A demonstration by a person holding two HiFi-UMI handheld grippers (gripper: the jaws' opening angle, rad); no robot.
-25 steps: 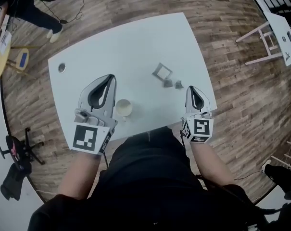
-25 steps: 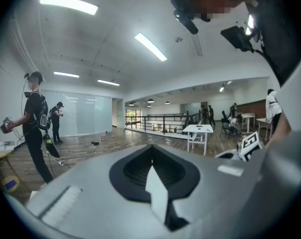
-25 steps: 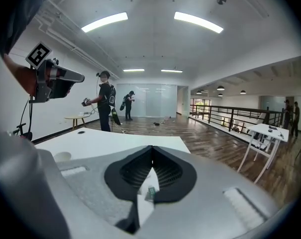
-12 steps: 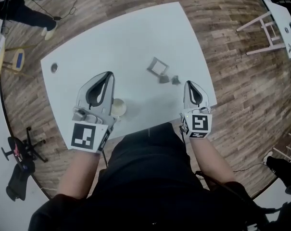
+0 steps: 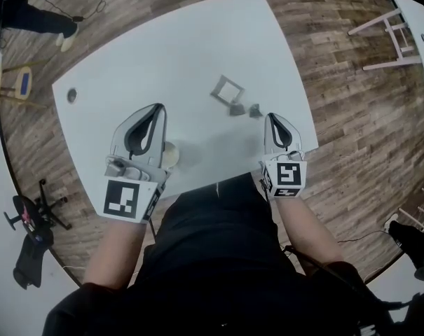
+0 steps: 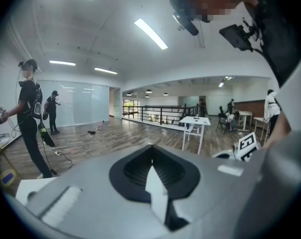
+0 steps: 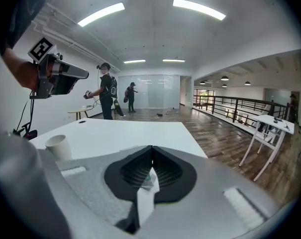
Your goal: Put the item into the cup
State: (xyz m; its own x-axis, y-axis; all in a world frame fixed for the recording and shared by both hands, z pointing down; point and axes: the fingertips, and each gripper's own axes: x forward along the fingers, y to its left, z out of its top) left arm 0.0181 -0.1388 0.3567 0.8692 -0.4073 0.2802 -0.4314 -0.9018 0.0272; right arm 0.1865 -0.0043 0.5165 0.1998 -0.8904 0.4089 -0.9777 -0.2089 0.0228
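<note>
A pale paper cup (image 5: pixel 171 154) stands on the white table (image 5: pixel 176 54), half hidden behind my left gripper (image 5: pixel 158 108). It also shows at the left in the right gripper view as the cup (image 7: pixel 58 147). Two small grey items (image 5: pixel 237 109) (image 5: pixel 255 110) lie beside a grey square frame (image 5: pixel 228 89), just beyond my right gripper (image 5: pixel 271 116). Both grippers hover over the table's near edge. The left gripper (image 6: pixel 150 146) has its jaws together with nothing in them. The right gripper (image 7: pixel 151 147) is shut too and holds nothing.
A small round hole (image 5: pixel 71 96) marks the table's far left corner. Wooden floor surrounds the table. A white stand (image 5: pixel 401 37) is off to the right. A black tripod (image 5: pixel 33 219) lies on the floor at left. A person (image 7: pixel 106 97) stands beyond the table.
The table has slid up and left in the head view. The cup has slipped further behind the left gripper. Both grippers keep nearly the same place, and their jaws have not moved.
</note>
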